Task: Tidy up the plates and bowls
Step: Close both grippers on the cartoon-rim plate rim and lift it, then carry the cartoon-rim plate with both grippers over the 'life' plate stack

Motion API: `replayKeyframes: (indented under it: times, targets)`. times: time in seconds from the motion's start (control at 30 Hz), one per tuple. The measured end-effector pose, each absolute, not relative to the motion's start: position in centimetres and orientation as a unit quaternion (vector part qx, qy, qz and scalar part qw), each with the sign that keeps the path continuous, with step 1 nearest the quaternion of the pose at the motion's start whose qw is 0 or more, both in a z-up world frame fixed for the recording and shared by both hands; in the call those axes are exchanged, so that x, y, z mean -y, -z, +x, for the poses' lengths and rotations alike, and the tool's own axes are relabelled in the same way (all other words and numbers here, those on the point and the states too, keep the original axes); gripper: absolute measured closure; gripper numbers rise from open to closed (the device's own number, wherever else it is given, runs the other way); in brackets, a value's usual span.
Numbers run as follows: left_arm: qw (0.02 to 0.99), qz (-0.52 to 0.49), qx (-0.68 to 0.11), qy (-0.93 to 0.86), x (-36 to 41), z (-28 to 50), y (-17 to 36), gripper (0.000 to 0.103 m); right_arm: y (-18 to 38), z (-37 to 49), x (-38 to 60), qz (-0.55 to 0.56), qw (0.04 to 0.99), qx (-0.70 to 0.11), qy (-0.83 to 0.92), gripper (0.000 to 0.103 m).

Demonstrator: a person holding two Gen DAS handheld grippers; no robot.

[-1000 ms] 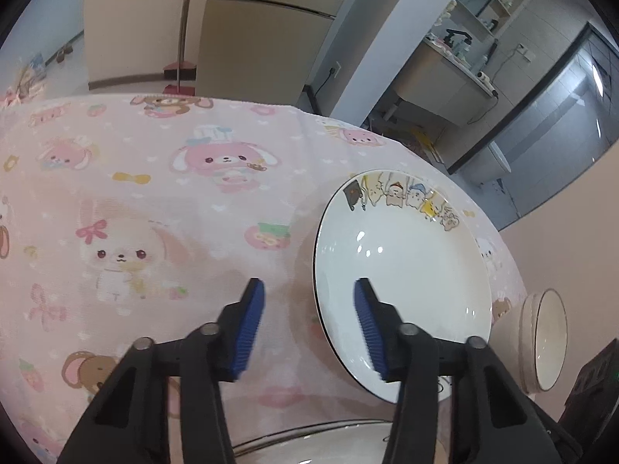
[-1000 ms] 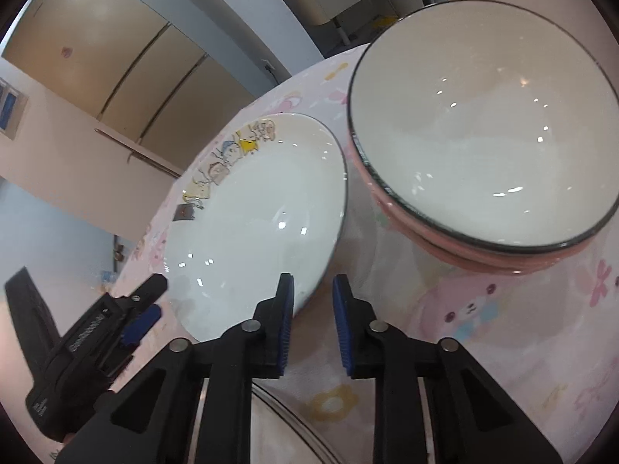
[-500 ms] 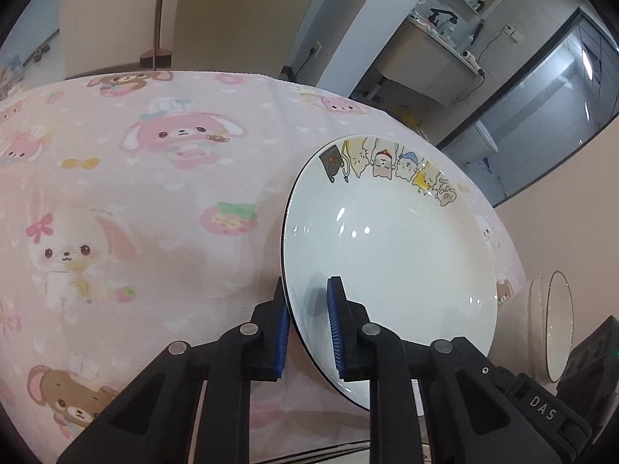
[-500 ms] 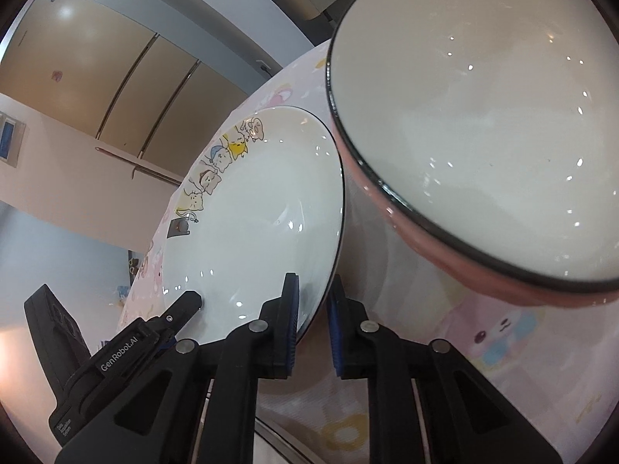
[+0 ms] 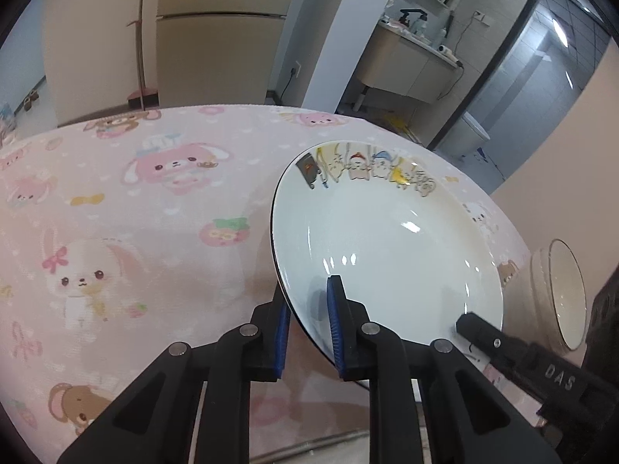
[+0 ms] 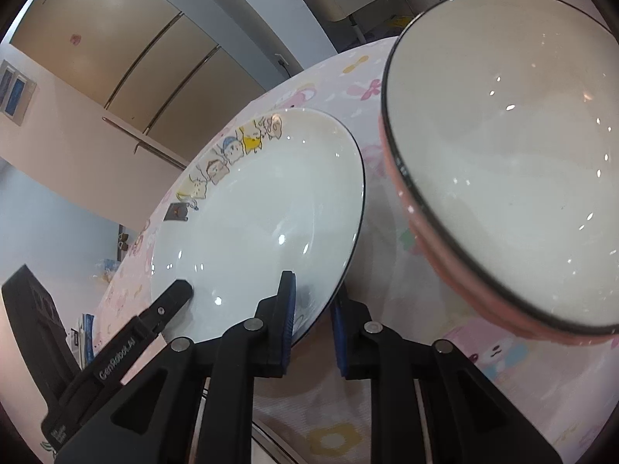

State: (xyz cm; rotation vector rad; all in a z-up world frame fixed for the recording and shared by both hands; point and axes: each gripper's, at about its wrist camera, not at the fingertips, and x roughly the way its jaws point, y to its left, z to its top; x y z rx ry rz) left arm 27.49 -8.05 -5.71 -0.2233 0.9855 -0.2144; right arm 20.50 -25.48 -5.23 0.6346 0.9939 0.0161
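Two claws (image 5: 307, 323) (image 6: 312, 319) on one plate (image 5: 387, 247), bowl (image 6: 503, 154) beside.

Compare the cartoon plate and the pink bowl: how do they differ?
The plate is shallow and white outside; the bowl is deep with a pink outside. The plate carries cartoon figures along its rim; the bowl's inside is plain. The plate's rim is clamped by both the left gripper and right gripper; the bowl is free. Both have glossy white insides and thin dark rims.
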Motion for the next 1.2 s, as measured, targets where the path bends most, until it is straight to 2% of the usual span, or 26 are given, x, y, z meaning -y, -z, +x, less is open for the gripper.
replayKeyframes:
  times: [0.7,1.2]
  targets:
    - [0.909,-0.091,-0.397,0.091,5.5,20.3,-1.1,0.082,0.3,16.7,22.6,0.238,0.868,-0.429,-0.072,0.085]
    - [0.934,-0.090,-0.338,0.072,4.1,10.8,-6.2,0.082,-3.9,10.1,20.2,0.195,0.891,-0.394,-0.119,0.085]
